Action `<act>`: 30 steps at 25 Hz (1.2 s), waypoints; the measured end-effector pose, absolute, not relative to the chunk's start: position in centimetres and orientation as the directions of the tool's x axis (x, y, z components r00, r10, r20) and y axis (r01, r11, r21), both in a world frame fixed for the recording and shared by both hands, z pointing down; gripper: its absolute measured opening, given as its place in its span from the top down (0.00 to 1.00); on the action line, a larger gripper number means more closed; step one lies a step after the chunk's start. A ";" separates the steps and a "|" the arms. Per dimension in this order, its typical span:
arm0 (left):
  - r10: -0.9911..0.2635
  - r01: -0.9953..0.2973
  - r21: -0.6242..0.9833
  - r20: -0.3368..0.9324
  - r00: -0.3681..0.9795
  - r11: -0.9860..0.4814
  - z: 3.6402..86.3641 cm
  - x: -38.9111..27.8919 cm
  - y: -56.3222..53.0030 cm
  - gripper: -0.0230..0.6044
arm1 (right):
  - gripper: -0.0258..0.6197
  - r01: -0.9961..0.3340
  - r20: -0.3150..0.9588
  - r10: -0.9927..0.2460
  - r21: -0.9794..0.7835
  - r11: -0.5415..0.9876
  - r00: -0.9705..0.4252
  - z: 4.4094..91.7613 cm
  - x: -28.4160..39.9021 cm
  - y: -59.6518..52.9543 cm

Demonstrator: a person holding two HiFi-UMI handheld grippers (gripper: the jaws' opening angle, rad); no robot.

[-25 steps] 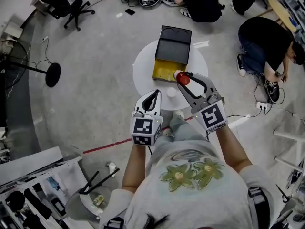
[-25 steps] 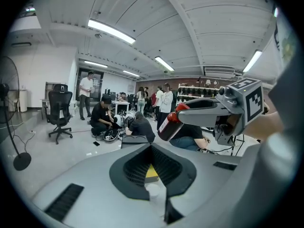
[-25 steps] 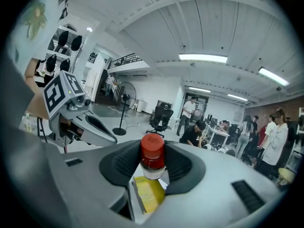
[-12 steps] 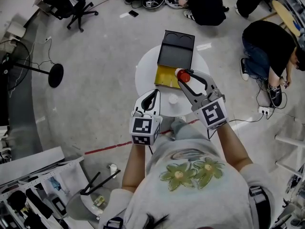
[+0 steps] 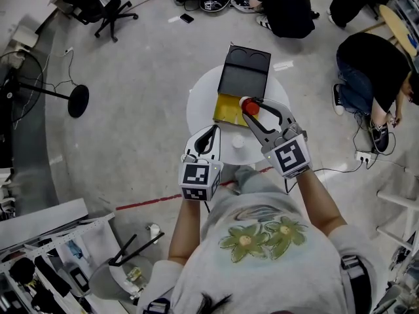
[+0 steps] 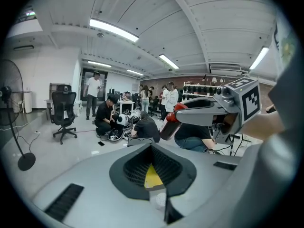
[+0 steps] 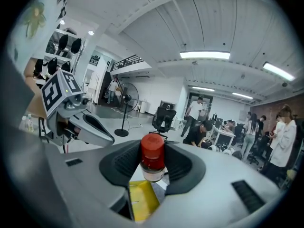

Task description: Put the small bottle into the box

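The small bottle has a red cap and a clear body. My right gripper is shut on it, held upright between the dark pads. It hangs above the near right corner of the box's yellow tray, which shows just under the jaws. The box's black lid lies open beyond the tray. My left gripper hovers over the table's near edge, its jaws shut with nothing in them. In the left gripper view the bottle shows off to the right.
The box rests on a small round white table. A small white round object sits on it between the grippers. People crouch on the floor at the right and behind. A fan base stands left.
The right gripper has edged the bottle forward, closer over the yellow tray. The left gripper has held its place.
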State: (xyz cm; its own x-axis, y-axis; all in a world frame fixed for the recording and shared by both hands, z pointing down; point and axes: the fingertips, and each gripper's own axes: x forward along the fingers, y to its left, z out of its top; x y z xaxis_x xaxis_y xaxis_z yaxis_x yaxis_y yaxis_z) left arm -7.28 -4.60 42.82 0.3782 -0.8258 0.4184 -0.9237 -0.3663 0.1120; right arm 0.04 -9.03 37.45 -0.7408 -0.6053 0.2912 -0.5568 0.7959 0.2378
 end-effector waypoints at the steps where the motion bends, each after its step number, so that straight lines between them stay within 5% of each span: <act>1: -0.826 -0.925 0.114 0.421 0.375 -0.362 42.9 -7.3 -4.7 0.96 | 0.72 -0.554 0.294 -0.601 0.234 0.799 -0.743 37.6 0.0 -9.2; 30: -0.819 -0.948 0.130 0.478 0.317 -0.291 45.5 -8.8 -6.9 0.96 | 0.72 -0.490 0.401 -0.507 0.152 0.858 -0.763 43.5 -2.1 -12.1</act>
